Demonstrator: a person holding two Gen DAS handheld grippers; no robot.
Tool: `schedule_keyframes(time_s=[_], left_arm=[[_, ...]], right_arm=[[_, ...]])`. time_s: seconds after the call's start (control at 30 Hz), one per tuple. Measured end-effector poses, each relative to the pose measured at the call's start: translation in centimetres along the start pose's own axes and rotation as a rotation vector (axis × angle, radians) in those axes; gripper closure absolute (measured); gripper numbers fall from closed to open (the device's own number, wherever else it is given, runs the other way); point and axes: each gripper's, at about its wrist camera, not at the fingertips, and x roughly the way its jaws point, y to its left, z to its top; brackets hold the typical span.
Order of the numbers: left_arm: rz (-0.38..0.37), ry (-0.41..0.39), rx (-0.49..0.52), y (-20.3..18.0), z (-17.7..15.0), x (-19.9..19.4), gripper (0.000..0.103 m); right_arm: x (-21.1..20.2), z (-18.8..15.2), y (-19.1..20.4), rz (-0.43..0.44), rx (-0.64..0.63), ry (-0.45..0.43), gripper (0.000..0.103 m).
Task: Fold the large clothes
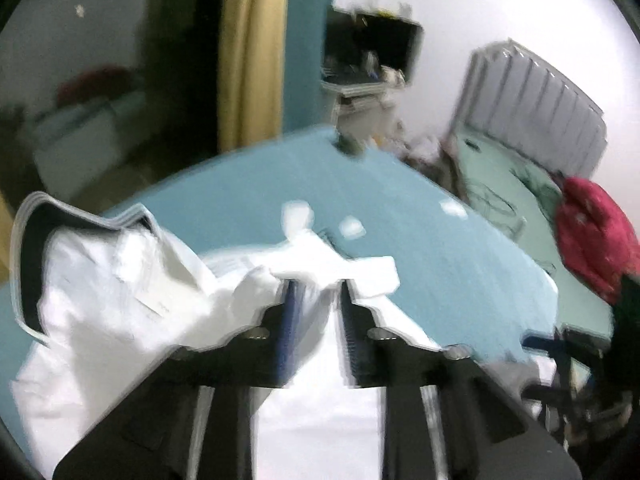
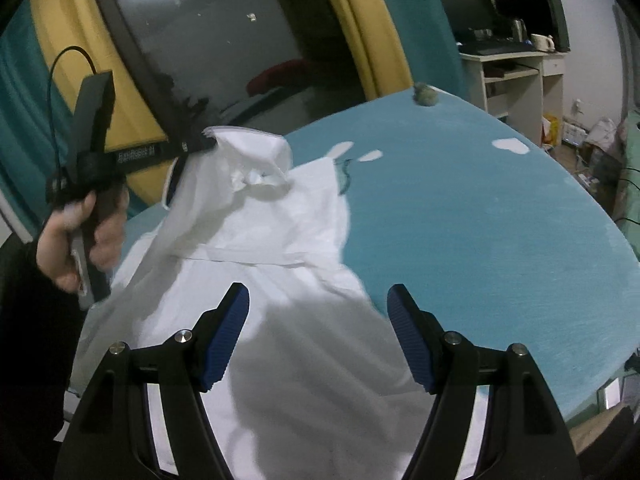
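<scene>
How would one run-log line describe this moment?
left claw: jaws apart at lifted edge of white garment | right claw: open above garment | fold: unfinished

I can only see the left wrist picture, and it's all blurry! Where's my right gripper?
Observer: The right gripper is wide open above the near part of the white shirt, holding nothing.
Operator: Is the shirt flat?
Observer: No. One part peaks up at the tip of the left gripper; the rest lies on the blue table.
Operator: Who holds that one?
Observer: A hand grips its handle, low at the left of the right wrist view.
</scene>
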Motion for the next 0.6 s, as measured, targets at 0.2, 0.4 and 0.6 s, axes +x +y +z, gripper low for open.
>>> schedule_keyframes(time_s=[0.2,0.4,0.6], left_arm=[[0.022,0.045,-0.009,3.2,-3.5,-2.1,0.051],[0.226,0.052,-0.09,12.1,-7.3,-6.2,0.05],[0.322,0.074,-0.203,20.2,-9.9,-7.0,0.05]], right_arm=[[2.6,2.9,0.0,-0.04,-0.092,0.029,0.031],[7.4,7.5,2.2,-0.039,-0.188,0.066,0.032],[13.9,10.8,5.2,-0.076,-0.27,0.145,0.032]])
